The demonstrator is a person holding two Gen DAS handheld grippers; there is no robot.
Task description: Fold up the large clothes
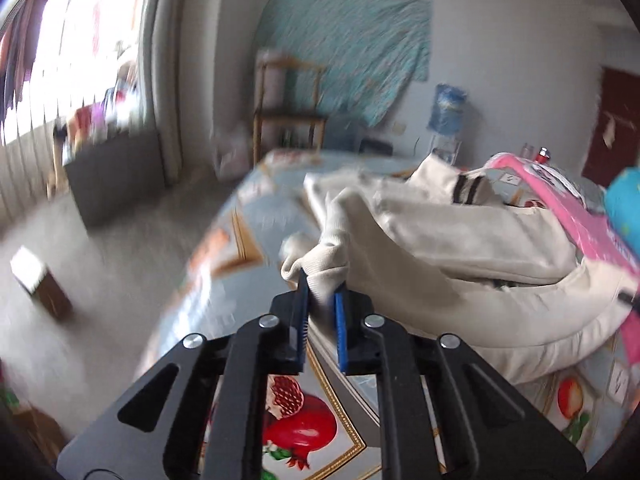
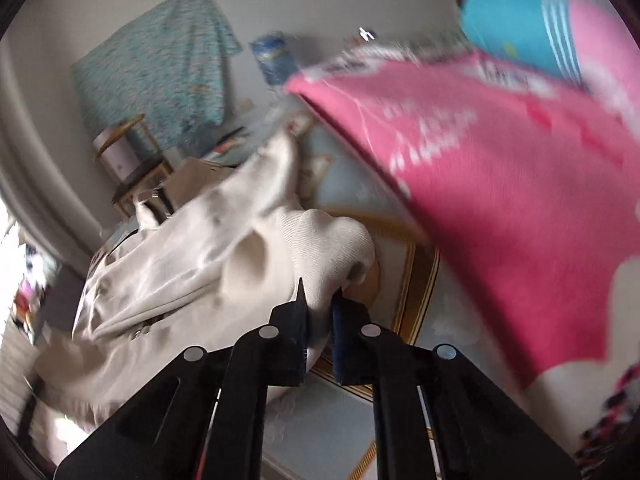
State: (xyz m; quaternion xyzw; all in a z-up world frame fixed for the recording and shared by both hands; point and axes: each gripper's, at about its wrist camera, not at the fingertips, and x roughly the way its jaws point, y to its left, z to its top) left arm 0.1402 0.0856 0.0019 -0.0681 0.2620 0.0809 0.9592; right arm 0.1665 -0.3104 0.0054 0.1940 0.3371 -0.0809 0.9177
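I'm pinching the cream hoodie (image 1: 440, 248) with both tongs clamped tight on fabric: left gripper (image 1: 320, 292), right gripper (image 2: 318, 296). It's bunching on the table (image 1: 256, 216), stretching away ahead between them.

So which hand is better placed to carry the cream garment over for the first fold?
Probably left: the left tool pinches a cuff-like end of the cream knitted garment beside open tablecloth, while the right tool is crowded by the pink cloth.
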